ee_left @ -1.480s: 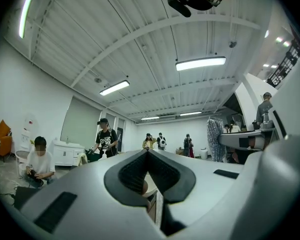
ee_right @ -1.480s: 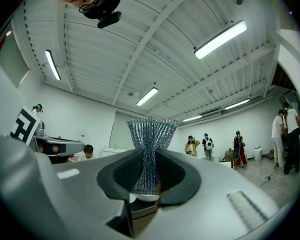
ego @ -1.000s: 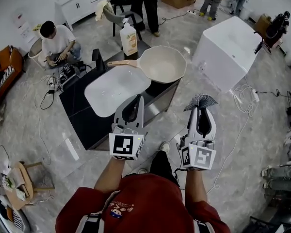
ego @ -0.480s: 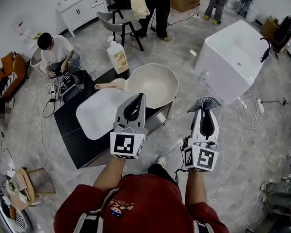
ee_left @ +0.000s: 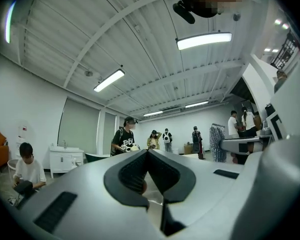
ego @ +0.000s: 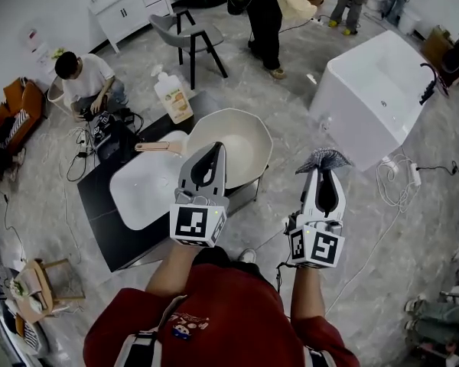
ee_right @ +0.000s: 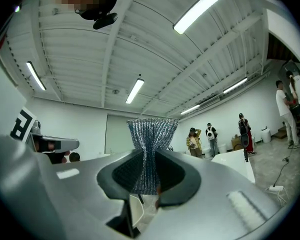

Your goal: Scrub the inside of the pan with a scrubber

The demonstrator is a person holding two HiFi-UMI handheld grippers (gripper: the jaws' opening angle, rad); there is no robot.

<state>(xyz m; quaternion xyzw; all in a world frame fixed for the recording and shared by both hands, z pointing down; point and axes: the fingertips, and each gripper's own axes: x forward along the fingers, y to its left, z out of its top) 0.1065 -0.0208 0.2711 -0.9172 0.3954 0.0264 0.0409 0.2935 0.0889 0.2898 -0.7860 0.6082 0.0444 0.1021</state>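
Observation:
A cream pan [ego: 237, 142] with a wooden handle [ego: 155, 147] rests on the black table [ego: 107, 220], partly over a white basin [ego: 138, 188]. My left gripper [ego: 212, 148] is held above the pan's near rim in the head view, shut with nothing in it; in its own view the left gripper [ee_left: 147, 152] has its jaws closed together. My right gripper [ego: 322, 168] is off to the pan's right, over the floor, shut on a grey mesh scrubber [ego: 321, 158]. In the right gripper view the scrubber [ee_right: 151, 139] fans out above the right gripper [ee_right: 150, 159]. Both grippers point upward.
A soap bottle [ego: 172, 98] stands at the table's far end. A large white tub [ego: 379, 90] sits to the right, a grey chair [ego: 187, 33] beyond the table. One person [ego: 84, 79] sits on the floor at left; another [ego: 264, 14] stands at the back. Cables lie on the floor.
The table and pan have slid down and left in the head view, closer to me. My left gripper's tip now overlaps the pan's near rim. Both grippers keep their pose and grip.

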